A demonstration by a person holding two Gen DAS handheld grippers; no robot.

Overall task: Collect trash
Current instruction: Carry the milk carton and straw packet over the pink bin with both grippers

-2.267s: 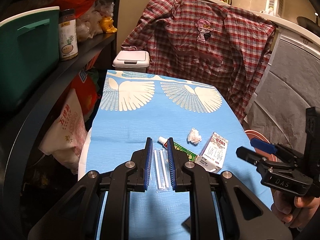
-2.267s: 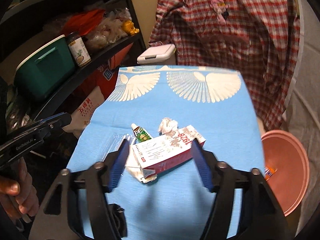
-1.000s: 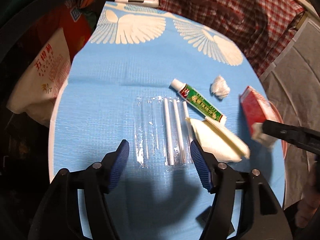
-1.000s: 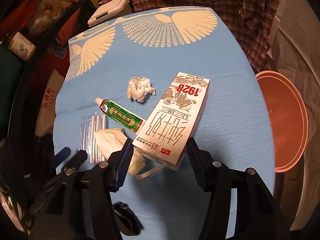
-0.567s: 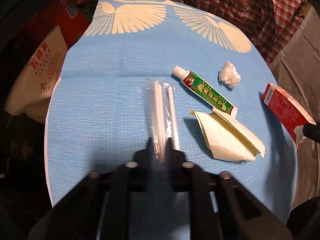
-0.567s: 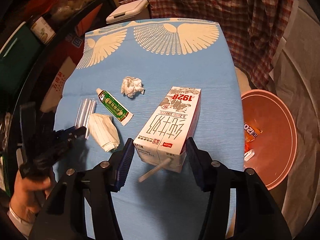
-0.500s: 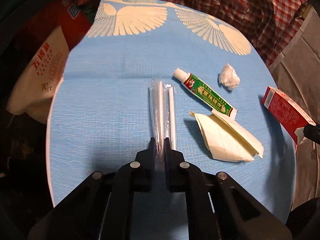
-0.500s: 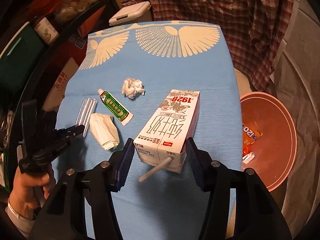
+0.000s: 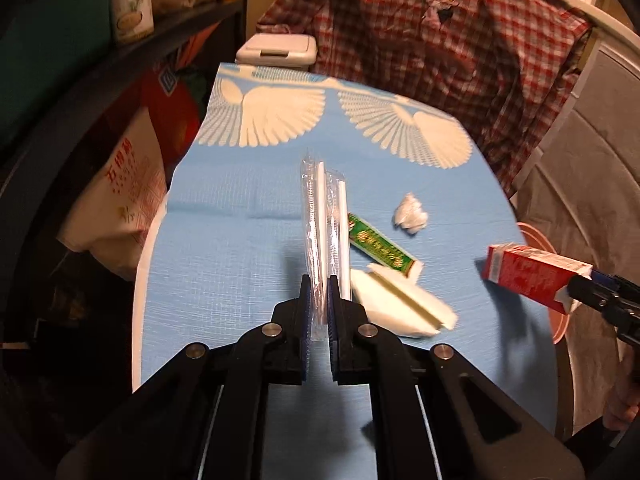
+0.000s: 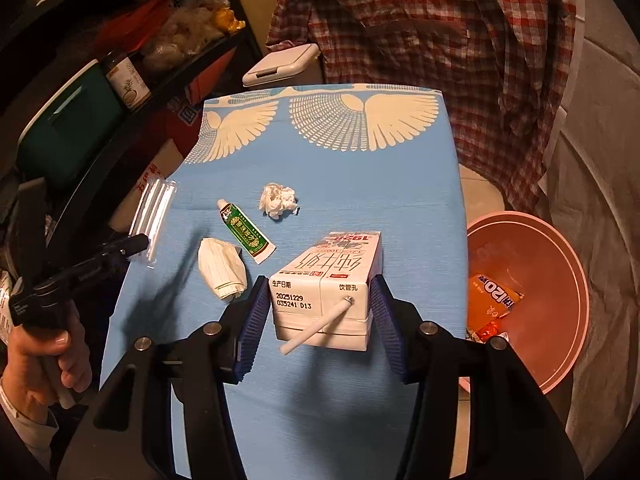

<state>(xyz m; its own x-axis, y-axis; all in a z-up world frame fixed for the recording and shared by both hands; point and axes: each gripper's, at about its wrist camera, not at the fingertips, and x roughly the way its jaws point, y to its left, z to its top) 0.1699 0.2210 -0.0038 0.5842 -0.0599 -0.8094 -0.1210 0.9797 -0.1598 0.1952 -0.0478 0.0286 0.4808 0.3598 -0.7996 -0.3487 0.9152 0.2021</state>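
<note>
The blue cloth-covered table [image 10: 420, 184] is spreading out ahead of both grippers, and the pink basin [image 10: 560, 280], already holding a few wrappers, is sitting off the table edge just to the right of the right gripper [image 10: 316, 312]. That gripper is squeezing the milk carton [image 10: 332, 276] between its blue pads, the carton's straw end pointing back toward the camera; a second ago the carton was lying flat on the cloth, and now it is hanging clear of it, carried toward the basin side. The left gripper [image 9: 319, 312], which a second ago was spread wide over the clear sleeve of white straws [image 9: 320, 220], is now pressed together on the sleeve's near end, and the sleeve is standing up off the cloth straight ahead of its fingers. So two pieces of trash are now in hand and lifted, and judging by the layout both are heading for the basin. Remaining on the cloth, ahead and to the right of the left gripper, are the folded white mask [image 9: 400, 300], then the green tube [image 9: 380, 248] touching it, and farthest out the crumpled tissue [image 9: 410, 210], all awaiting later trips.
</note>
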